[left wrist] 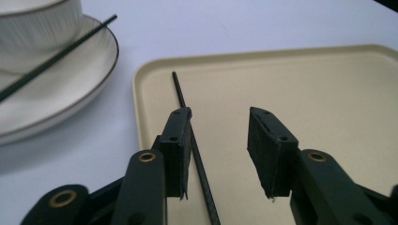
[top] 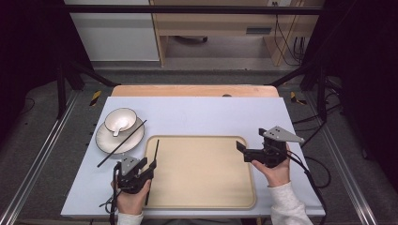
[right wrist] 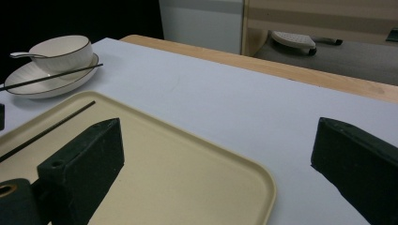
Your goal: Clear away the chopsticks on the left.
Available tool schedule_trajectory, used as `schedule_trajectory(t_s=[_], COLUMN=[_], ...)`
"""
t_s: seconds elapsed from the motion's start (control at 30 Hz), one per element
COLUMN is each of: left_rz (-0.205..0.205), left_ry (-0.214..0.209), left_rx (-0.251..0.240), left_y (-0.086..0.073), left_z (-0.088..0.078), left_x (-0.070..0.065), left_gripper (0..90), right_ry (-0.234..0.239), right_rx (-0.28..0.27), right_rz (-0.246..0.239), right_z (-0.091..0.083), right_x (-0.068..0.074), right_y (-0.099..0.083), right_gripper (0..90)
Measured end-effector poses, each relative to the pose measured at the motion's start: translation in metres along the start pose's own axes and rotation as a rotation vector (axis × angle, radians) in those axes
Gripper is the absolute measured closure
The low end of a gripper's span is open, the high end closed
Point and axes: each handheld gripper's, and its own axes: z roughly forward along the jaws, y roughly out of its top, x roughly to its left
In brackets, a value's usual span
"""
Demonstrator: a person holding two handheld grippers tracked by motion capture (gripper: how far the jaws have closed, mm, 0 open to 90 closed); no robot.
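A thin black chopstick (left wrist: 187,122) lies in the beige tray (top: 202,187) along its left edge, its far tip pointing toward the back of the table. The left gripper (left wrist: 219,140) hangs just above it with its jaws apart; the chopstick runs just inside the left jaw and nothing presses on it. A second chopstick (top: 121,143) rests slantwise across the white plate (top: 104,138), which sits left of the tray on the white table cover (top: 206,112) and carries a white bowl (top: 120,119) with a spoon (right wrist: 19,55) in it. The right gripper (top: 240,151) is held over the tray's right edge, its jaws wide apart and empty, pointing left across the tray.
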Motion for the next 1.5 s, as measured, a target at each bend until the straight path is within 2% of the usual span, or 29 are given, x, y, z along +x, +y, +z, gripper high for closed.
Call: schedule_trajectory(t_s=[0.17, 0.3, 0.43, 0.6, 0.63, 0.7, 0.8, 0.9, 0.97, 1.1, 1.17, 1.3, 1.4, 1.5], left_rz=[0.034, 0.057, 0.107, 0.121, 0.146, 0.174, 0.175, 0.199, 0.21, 0.236, 0.227, 0.235, 0.226, 0.236], left_ry=[-0.04, -0.084, -0.107, -0.139, -0.128, -0.117, -0.13, -0.13, -0.117, -0.107, -0.106, -0.07, -0.043, -0.019], left_rx=[-0.039, -0.047, -0.068, -0.028, -0.011, 0.001, -0.003, 0.003, 0.022, 0.016, 0.026, 0.061, 0.078, 0.098], left_y=[0.024, 0.042, 0.054, 0.062, 0.063, 0.063, 0.059, 0.053, 0.051, 0.047, 0.043, 0.035, 0.031, 0.028], left_z=[-0.003, 0.0, 0.0, 0.003, 0.003, 0.002, 0.0, 0.001, 0.001, -0.004, -0.005, -0.005, -0.001, 0.001], left_x=[0.006, 0.012, 0.018, 0.031, 0.033, 0.038, 0.045, 0.052, 0.057, 0.068, 0.076, 0.091, 0.101, 0.108], left_gripper=[53.8, 48.3, 42.9, 35.5, 34.3, 33.0, 31.0, 29.9, 28.5, 26.4, 25.5, 25.4, 26.8, 28.3], right_ry=[-0.002, -0.002, 0.0, -0.001, 0.0, -0.001, -0.004, -0.004, -0.005, -0.011, -0.01, -0.011, -0.01, -0.01], right_rx=[-0.005, -0.006, -0.011, -0.018, -0.019, -0.019, -0.012, -0.011, -0.011, -0.012, -0.021, -0.028, -0.027, -0.018], right_rz=[-0.002, 0.003, 0.004, 0.003, 0.005, 0.004, 0.003, 0.0, 0.0, 0.003, 0.006, 0.008, 0.008, 0.009], right_z=[-0.001, -0.002, -0.003, -0.005, -0.005, -0.005, -0.004, -0.004, -0.003, -0.005, -0.007, -0.01, -0.01, -0.009], right_x=[0.0, -0.001, -0.001, -0.002, -0.002, -0.002, -0.002, -0.002, -0.002, -0.003, -0.003, -0.004, -0.005, -0.004], right_y=[0.0, 0.001, 0.001, 0.002, 0.002, 0.002, 0.002, 0.002, 0.002, 0.003, 0.004, 0.005, 0.004, 0.004], right_gripper=[2.9, 2.9, 2.8, 2.9, 2.9, 2.9, 2.8, 2.8, 2.8, 2.7, 2.8, 2.8, 2.8, 2.8])
